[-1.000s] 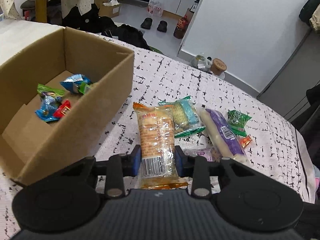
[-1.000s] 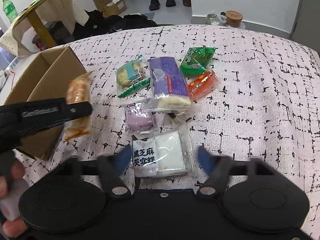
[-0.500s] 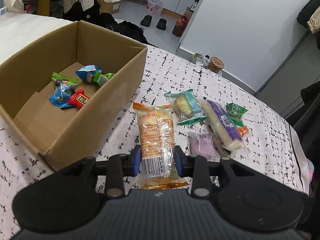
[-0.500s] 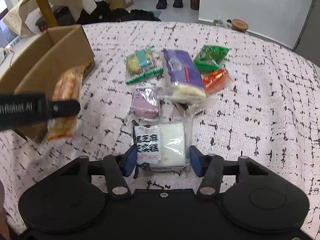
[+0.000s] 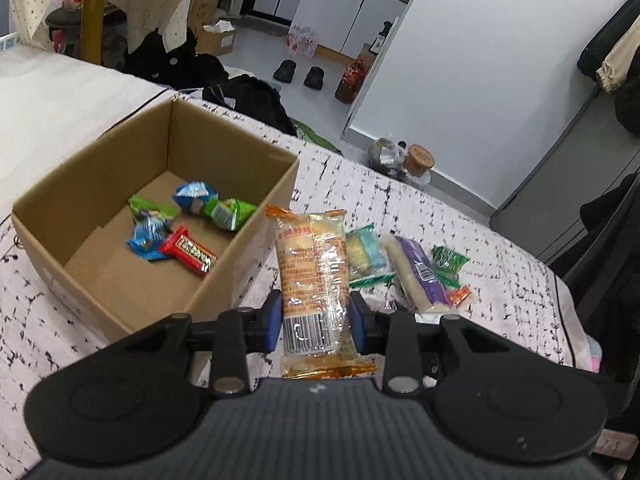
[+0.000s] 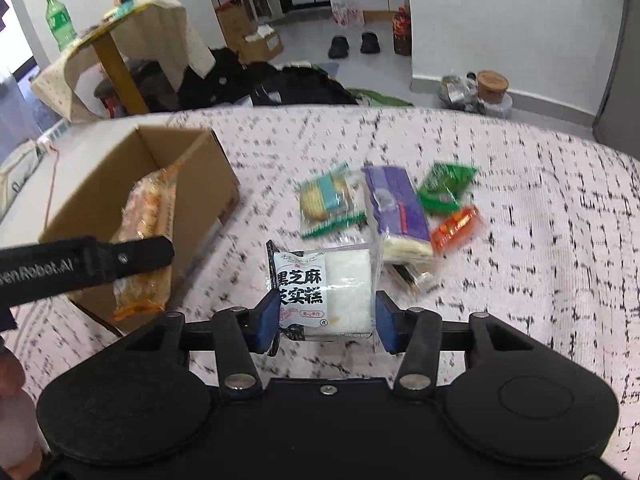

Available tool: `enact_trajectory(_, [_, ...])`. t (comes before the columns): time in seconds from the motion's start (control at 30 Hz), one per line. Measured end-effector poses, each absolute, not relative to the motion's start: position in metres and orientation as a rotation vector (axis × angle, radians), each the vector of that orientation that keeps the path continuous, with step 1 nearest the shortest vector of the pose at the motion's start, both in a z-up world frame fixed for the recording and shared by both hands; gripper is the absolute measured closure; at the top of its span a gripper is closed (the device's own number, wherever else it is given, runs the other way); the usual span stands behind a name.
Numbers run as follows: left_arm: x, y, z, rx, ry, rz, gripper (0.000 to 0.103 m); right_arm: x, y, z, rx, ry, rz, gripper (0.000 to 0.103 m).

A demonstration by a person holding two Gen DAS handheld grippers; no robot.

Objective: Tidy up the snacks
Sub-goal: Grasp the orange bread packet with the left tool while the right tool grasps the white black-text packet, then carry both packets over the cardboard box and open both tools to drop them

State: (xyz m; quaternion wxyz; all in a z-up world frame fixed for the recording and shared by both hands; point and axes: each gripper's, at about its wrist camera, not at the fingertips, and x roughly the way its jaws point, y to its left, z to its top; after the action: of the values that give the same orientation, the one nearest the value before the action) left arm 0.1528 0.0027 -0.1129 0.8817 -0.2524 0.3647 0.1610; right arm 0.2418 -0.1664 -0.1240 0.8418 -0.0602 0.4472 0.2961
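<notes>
covering the work surface: white cloth with black dash print (image 6: 520,240), with tiled floor, white wall and a draped side table behind.

left gripper (image 5: 316,320): clenching both blue pads on the orange cracker pack (image 5: 314,276) near its barcode end, jaws nearly at their narrowest; holding the pack upright and clear of the cloth, just beside the near right wall of the cardboard box (image 5: 240,248). also showing in the right wrist view as a black finger (image 6: 132,256) crossing the same pack (image 6: 148,240) in front of the box (image 6: 200,184).

right gripper (image 6: 326,320): gripping the white sesame cake pack (image 6: 324,292), black lettering on its left half, jaws set about halfway; pads pressing both sides of the wrapper, pack lifted off the cloth.

lying in the box, counted: four wrapped sweets, namely one blue candy (image 5: 192,196), one green candy (image 5: 226,212), one green-and-blue candy (image 5: 148,232), one red bar (image 5: 188,254).

lying on the cloth, counted: one biscuit pack with green trim (image 6: 328,200), one purple roll pack (image 6: 396,212), one green packet (image 6: 446,188), one orange-red packet (image 6: 456,228), all close together; one small dark-wrapped item (image 6: 408,276) just below the purple pack, too blurred for identifying.
</notes>
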Motion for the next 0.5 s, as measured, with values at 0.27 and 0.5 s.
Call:
enact_trajectory(0.27, [0.149, 0.014, -0.091, -0.492, 0.707, 0.342, 0.07, 0.242, -0.153, -0.097, -0.111, 0.843, 0.649, 0.055])
enact_trajectory(0.5, [0.145, 0.033, -0.08, -0.448, 0.693, 0.349, 0.07, 0.235, -0.133, -0.084, -0.107, 0.775, 0.716, 0.055])
